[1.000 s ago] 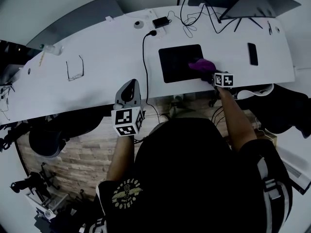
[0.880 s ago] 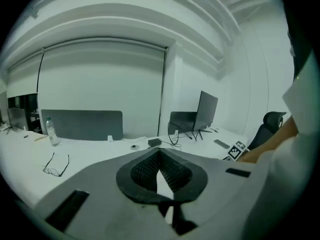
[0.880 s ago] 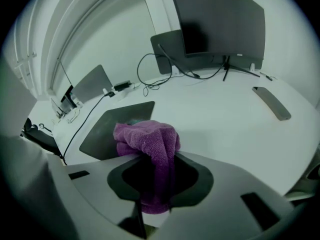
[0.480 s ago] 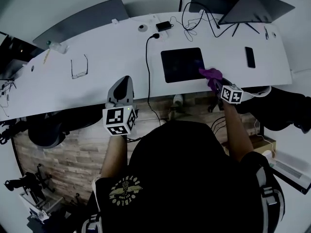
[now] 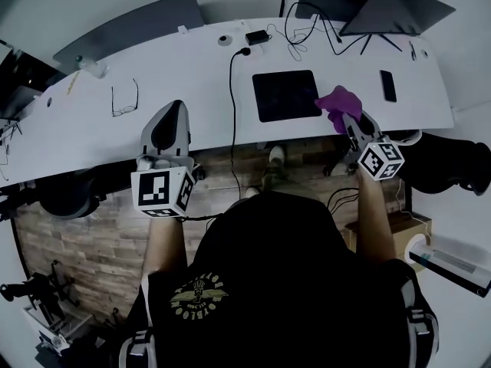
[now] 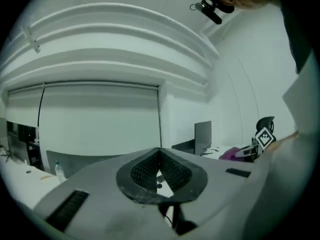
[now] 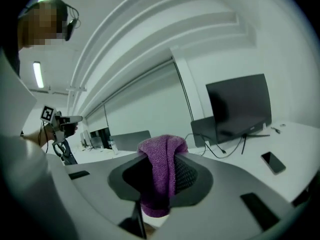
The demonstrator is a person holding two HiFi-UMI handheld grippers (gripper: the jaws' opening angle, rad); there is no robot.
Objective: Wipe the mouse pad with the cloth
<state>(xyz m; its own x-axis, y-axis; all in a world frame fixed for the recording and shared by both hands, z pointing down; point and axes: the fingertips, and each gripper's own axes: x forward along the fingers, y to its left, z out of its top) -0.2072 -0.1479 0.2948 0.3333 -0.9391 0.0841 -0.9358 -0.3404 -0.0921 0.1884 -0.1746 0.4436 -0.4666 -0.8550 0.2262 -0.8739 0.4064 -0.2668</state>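
The black mouse pad [image 5: 285,95] lies flat on the white desk [image 5: 192,75], right of centre. A purple cloth [image 5: 339,100] hangs just off the pad's right edge, clamped in my right gripper [image 5: 343,113], which is shut on it and held above the desk's front edge. In the right gripper view the cloth [image 7: 161,169] bulges up between the jaws. My left gripper [image 5: 172,110] hovers over the desk's front edge, left of the pad, tips together and holding nothing. In the left gripper view its jaws meet at the tip, and the cloth [image 6: 232,154] shows far right.
A black cable [image 5: 230,90] runs from a charger [image 5: 257,36] down over the desk edge between the grippers. Glasses [image 5: 123,98] lie to the left and a phone [image 5: 388,85] to the right of the pad. A dark monitor [image 5: 383,10] stands at the back right.
My right gripper has drawn the cloth off the pad's right side and back toward the person. The left gripper has shifted left and nearer the person.
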